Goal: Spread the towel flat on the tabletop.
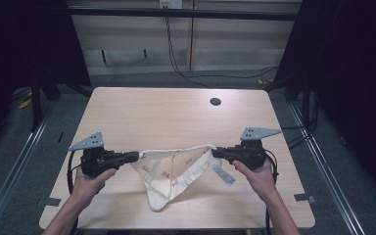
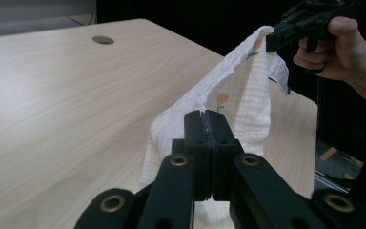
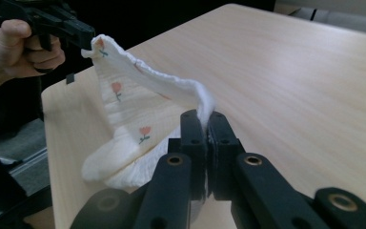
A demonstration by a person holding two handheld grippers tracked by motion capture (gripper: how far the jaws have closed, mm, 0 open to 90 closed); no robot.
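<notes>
A small white cloth (image 1: 169, 171) with a print of little orange flowers hangs stretched between the 2 tongs above the pale wooden table (image 1: 176, 115). The left gripper (image 1: 136, 156) is clenched on one corner of the cloth; in the left gripper view its 2 black jaws press flat together with the fabric pinched between them, and the cloth (image 2: 238, 95) rises from there toward the other tong. The right gripper (image 1: 214, 152) is likewise clamped on the opposite corner; in the right gripper view the hem runs straight into the closed jaws, and the cloth (image 3: 133, 100) sweeps off to the left gripper (image 3: 89, 36) at the far corner. Between the 2 tongs the top edge runs nearly taut, and below it the fabric sags in a pointed fold toward the person's side, its tip resting on the tabletop. A white care label (image 1: 223, 174) dangles just below the right gripper. A round dark hole (image 1: 215, 102) sits in the table well beyond the right gripper. Each tong is held in a hand from the near edge.
</notes>
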